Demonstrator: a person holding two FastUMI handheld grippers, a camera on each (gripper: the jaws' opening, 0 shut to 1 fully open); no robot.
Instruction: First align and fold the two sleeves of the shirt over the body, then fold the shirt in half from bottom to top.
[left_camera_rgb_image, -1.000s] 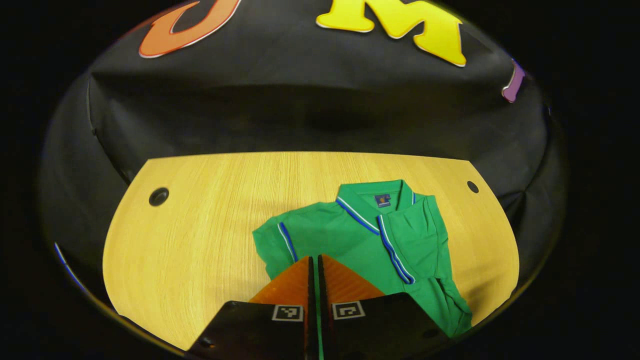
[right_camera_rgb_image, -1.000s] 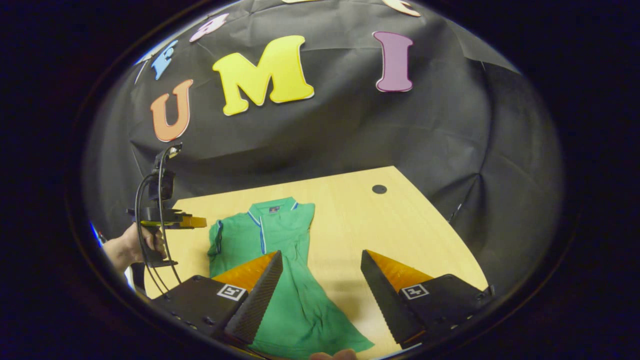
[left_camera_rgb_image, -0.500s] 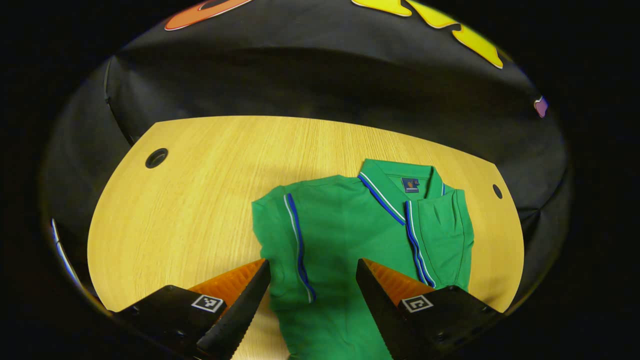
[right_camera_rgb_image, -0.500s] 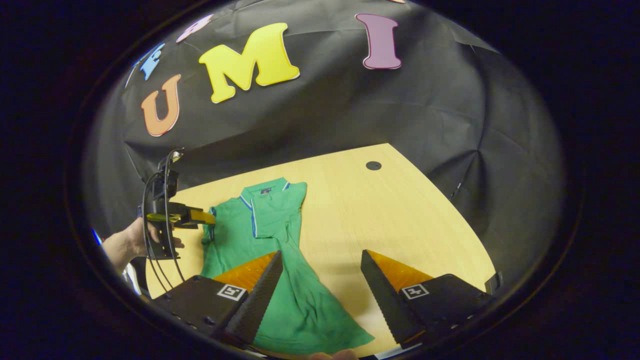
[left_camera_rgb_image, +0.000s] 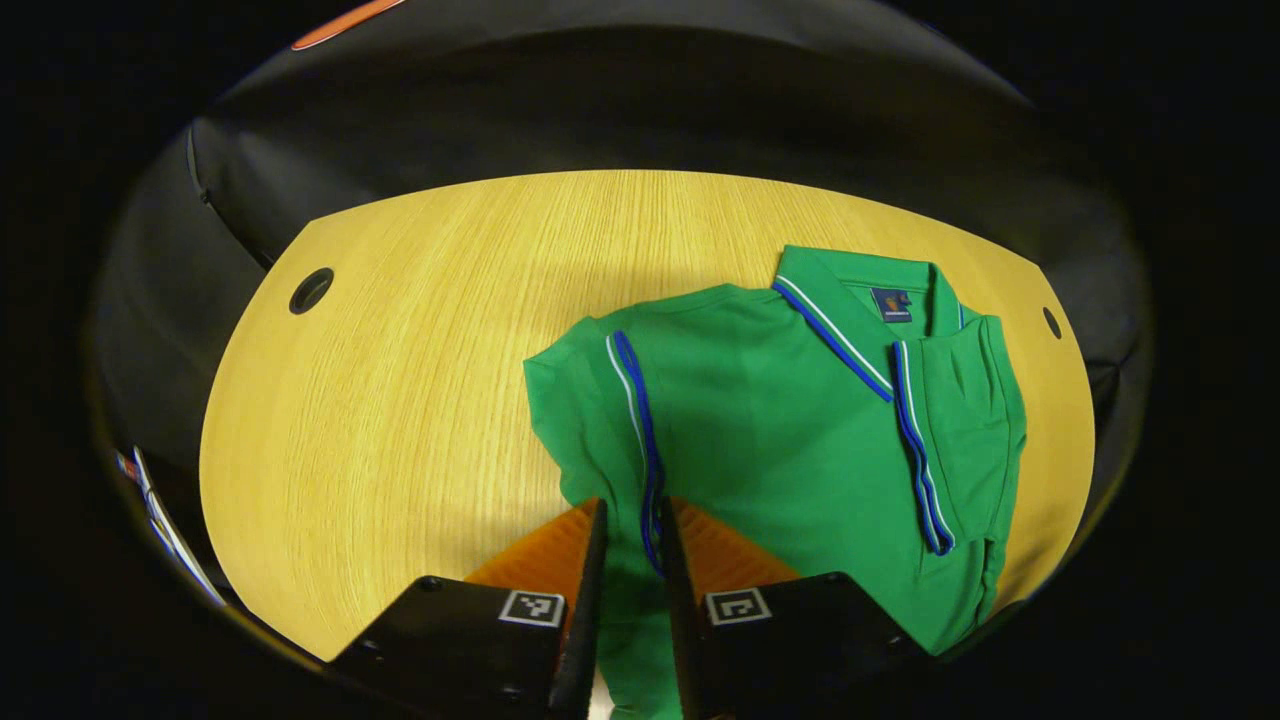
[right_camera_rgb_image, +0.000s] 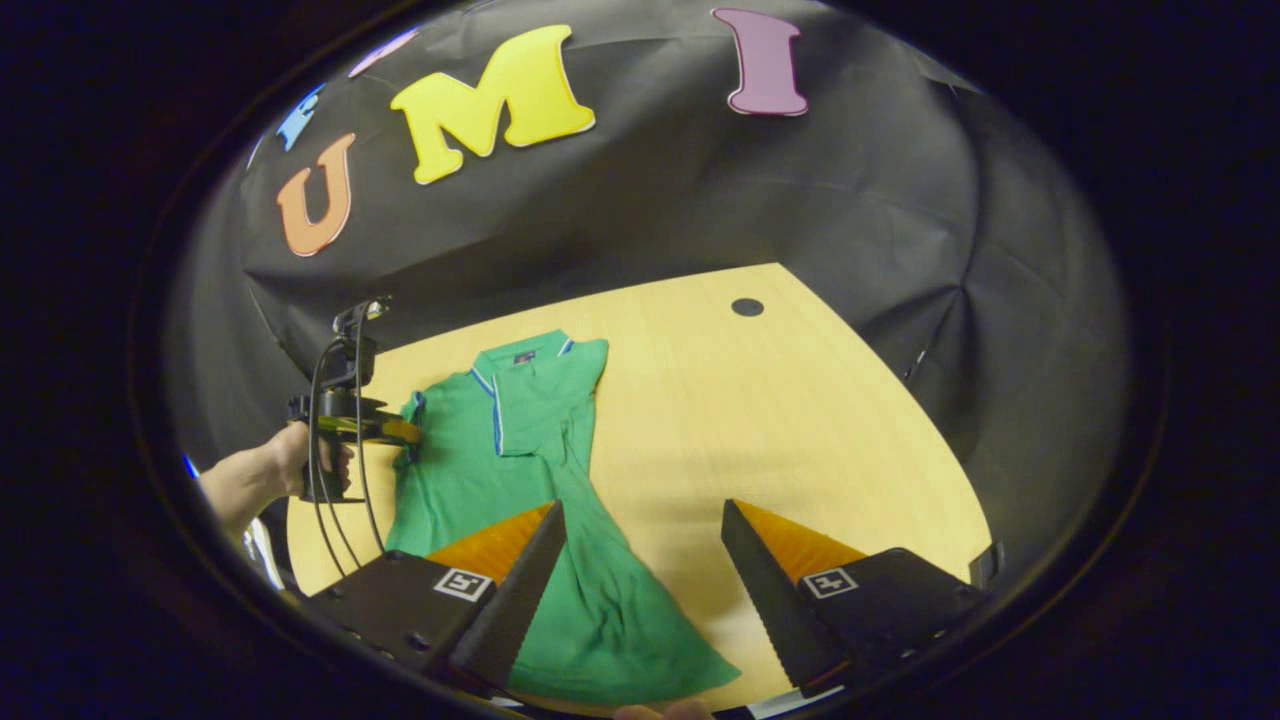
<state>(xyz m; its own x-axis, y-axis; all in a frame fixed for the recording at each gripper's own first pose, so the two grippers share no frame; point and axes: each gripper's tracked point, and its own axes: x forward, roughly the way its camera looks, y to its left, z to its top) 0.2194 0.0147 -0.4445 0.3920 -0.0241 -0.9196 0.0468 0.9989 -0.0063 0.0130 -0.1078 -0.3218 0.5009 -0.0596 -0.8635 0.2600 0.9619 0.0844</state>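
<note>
A green polo shirt (left_camera_rgb_image: 780, 420) with blue and white trim lies collar-far on the wooden table (left_camera_rgb_image: 400, 400). One sleeve (left_camera_rgb_image: 960, 420) is folded over the body on the right of the left gripper view. My left gripper (left_camera_rgb_image: 632, 505) is shut on the striped cuff of the other sleeve (left_camera_rgb_image: 600, 400), with green cloth pinched between its fingers. In the right gripper view the shirt (right_camera_rgb_image: 500, 450) spreads toward me, and the left gripper (right_camera_rgb_image: 375, 428) sits at its left sleeve, held by a hand (right_camera_rgb_image: 290, 465). My right gripper (right_camera_rgb_image: 640, 510) stands open over the shirt's lower part and holds nothing.
The table has round cable holes (left_camera_rgb_image: 311, 290) (left_camera_rgb_image: 1050, 322) near its far corners, one also seen as a hole (right_camera_rgb_image: 747, 307) in the right gripper view. Bare wood (right_camera_rgb_image: 800, 420) lies right of the shirt. The black cloth wall closes the back and sides.
My left gripper was shut, opened half a second ago over the sleeve, and has now shut on the sleeve's cuff. The right gripper stayed open and barely moved.
</note>
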